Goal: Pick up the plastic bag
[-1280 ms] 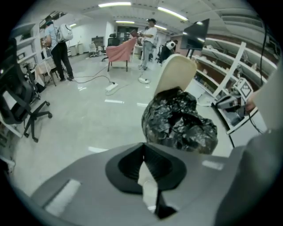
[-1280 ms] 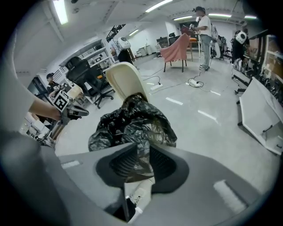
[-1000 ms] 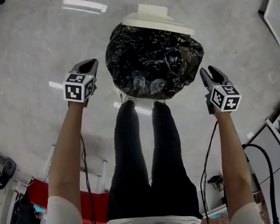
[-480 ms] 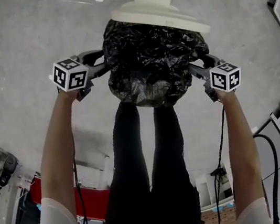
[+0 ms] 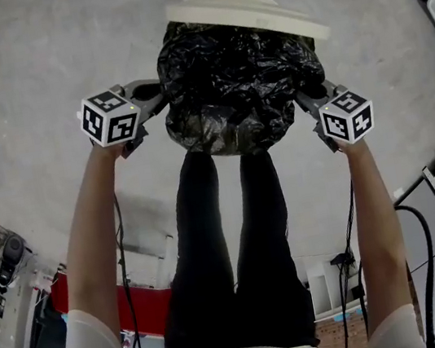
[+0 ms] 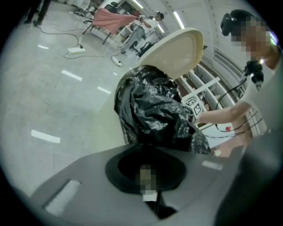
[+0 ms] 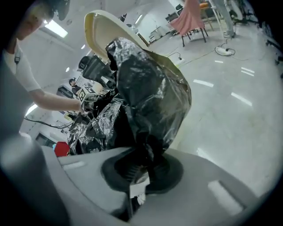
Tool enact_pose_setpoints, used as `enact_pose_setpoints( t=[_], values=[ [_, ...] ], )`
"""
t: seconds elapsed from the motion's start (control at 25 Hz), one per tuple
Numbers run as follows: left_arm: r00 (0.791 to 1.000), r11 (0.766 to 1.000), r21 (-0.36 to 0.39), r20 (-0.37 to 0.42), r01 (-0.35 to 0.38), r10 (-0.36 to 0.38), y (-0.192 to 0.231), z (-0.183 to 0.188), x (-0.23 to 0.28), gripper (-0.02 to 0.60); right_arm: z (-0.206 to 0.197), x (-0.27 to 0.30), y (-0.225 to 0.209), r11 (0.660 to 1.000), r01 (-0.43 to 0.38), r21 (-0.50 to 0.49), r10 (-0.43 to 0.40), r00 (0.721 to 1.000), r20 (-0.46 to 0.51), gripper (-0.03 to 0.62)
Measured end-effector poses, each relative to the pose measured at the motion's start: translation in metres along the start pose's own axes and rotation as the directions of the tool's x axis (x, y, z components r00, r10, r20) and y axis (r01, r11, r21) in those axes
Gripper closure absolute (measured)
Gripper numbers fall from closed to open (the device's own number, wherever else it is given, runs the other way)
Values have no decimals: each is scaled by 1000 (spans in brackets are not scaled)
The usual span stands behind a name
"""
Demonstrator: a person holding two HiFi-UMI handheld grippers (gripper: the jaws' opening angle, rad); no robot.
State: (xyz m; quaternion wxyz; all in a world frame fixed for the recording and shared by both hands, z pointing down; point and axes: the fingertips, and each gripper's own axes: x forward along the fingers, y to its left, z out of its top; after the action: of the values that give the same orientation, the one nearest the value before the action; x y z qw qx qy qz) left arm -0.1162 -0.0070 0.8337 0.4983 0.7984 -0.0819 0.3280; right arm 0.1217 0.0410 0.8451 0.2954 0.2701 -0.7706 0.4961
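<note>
Left tongs (image 5: 155,95) and right tongs (image 5: 305,100) clamp the plastic bag (image 5: 239,83) — glossy grey floor (image 5: 18,70) below.

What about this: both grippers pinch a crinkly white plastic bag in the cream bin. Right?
No. The crinkly plastic bag is black, not white, as the head view shows. The left gripper and right gripper do pinch it in the cream bin.

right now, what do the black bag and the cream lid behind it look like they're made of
The bag looks like thin black plastic film: glossy, crinkled, with sharp highlights on its folds. The lid behind it looks like rigid moulded plastic, cream and smooth, with a clean curved rim, though painted metal is possible.
</note>
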Motion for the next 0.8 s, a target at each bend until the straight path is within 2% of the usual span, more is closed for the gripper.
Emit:
enact_pose_setpoints(
  t=[0.16,0.28,0.36,0.52,0.8],
  values=[
    [988,988,25,29,-151,150,-4,1,-11,577,6,-14,6,995,102,-23,-101,995,17,592],
    [959,959,29,37,-283,282,-6,1,-34,577,11,-31,20,989,147,-14,-146,989,21,592],
    [940,941,0,54,-337,337,-13,4,-53,577,16,-46,30,986,170,-2,-170,985,28,592],
    [916,921,-44,90,-387,390,-39,15,-89,577,27,-80,53,981,191,38,-192,980,43,592],
    [884,894,-55,133,-445,448,-103,40,-141,577,49,-139,99,975,217,53,-218,976,9,592]
  ],
)
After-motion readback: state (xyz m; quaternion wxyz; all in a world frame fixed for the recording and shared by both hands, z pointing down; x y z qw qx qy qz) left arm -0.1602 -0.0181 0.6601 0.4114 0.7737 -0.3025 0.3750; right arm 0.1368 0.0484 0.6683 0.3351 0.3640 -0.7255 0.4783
